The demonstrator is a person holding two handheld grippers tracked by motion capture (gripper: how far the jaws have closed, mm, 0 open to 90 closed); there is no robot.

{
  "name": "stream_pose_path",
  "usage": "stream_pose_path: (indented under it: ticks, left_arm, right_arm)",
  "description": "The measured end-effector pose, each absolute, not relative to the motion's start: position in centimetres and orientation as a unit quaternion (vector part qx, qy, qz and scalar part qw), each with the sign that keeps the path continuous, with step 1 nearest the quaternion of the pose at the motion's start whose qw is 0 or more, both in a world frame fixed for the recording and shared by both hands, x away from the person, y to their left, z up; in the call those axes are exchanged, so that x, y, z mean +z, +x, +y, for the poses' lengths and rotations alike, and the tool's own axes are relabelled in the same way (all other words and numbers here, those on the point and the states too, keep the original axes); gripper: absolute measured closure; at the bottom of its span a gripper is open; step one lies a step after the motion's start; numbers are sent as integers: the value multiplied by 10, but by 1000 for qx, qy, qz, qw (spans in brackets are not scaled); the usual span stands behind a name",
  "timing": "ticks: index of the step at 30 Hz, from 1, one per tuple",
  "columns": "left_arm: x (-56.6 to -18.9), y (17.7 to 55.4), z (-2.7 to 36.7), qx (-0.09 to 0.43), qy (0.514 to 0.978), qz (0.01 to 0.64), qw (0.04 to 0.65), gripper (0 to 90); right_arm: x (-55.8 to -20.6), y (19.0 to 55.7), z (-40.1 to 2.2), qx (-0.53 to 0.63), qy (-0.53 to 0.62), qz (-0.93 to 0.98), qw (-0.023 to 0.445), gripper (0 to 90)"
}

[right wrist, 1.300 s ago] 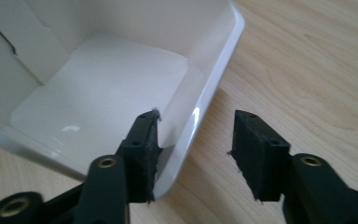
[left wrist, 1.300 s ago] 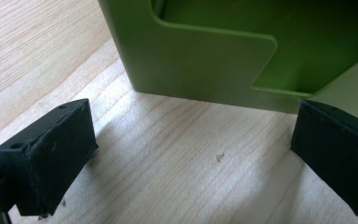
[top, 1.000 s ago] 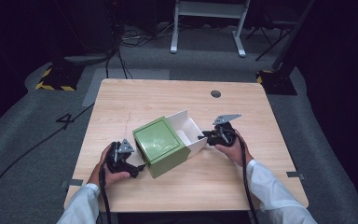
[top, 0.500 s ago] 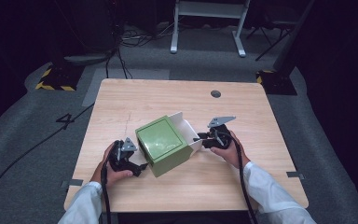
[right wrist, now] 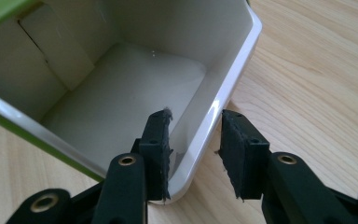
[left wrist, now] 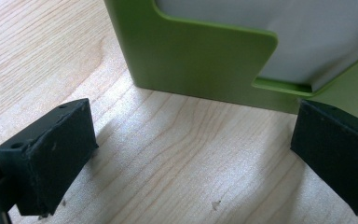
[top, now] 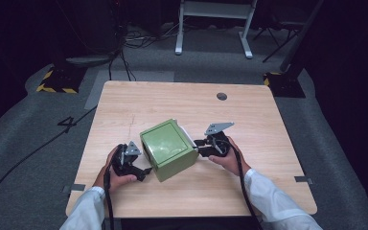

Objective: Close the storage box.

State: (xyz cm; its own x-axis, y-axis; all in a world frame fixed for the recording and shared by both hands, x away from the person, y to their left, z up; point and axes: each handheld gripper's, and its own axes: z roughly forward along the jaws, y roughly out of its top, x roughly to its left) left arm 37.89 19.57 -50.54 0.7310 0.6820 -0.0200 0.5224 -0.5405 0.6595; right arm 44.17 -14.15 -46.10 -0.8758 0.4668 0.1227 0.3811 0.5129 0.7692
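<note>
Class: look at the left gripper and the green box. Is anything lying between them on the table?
Nothing visible. Bare table lies between the open left gripper and the green box.

White inner tray [top: 188, 134] mostly hidden

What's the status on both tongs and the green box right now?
Left tongs open at the green box corner, not gripping. Right tongs straddle the white inner tray wall, not clamped. Table around it bare.

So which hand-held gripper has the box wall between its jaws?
The right hand-held gripper: its jaws straddle the white box wall. The left hand-held gripper holds nothing.
</note>
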Motion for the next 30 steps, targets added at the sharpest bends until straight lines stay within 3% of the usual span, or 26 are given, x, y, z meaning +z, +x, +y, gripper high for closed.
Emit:
stream_pose_path:
  ticks: [13,30]
  left_arm:
    - [-505,379,195,121,869,347,331,0]
    - [-505,376,197,125,870,343,331,4]
  right_arm:
    - [-460,440,-139,426,235,872,47,603]
    - [-445,442,-153,412,207,883,93,360]
